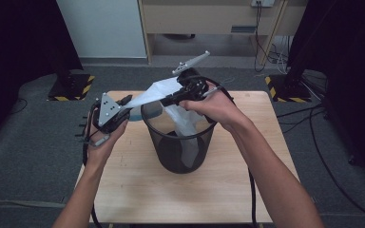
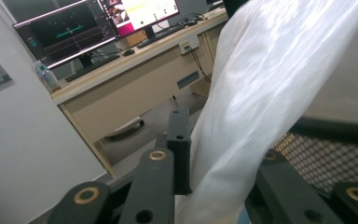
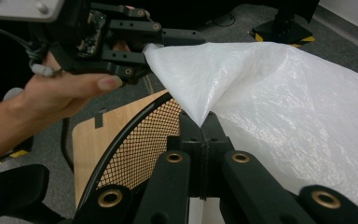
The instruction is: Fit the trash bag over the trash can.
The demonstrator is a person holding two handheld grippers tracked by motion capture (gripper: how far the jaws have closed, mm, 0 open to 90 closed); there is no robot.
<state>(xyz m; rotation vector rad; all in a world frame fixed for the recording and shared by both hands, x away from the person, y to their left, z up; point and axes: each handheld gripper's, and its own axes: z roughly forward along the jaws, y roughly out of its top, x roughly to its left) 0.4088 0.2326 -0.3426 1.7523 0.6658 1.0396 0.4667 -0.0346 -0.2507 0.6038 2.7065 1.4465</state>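
High view showed me stretching the white bag (image 1: 158, 92) over the mesh bin (image 1: 180, 142) to line it: my right gripper (image 1: 168, 99) was clamped on one fold, and my left gripper (image 1: 126, 102) pinched the far corner, jaws loosely around the plastic.

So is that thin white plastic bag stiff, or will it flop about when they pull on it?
Probably floppy: the thin white plastic bag creases and sags into the black mesh wastebasket where nothing holds it. It looks very light, being translucent film. It may be slippery too: the right gripper pinches only a small fold.
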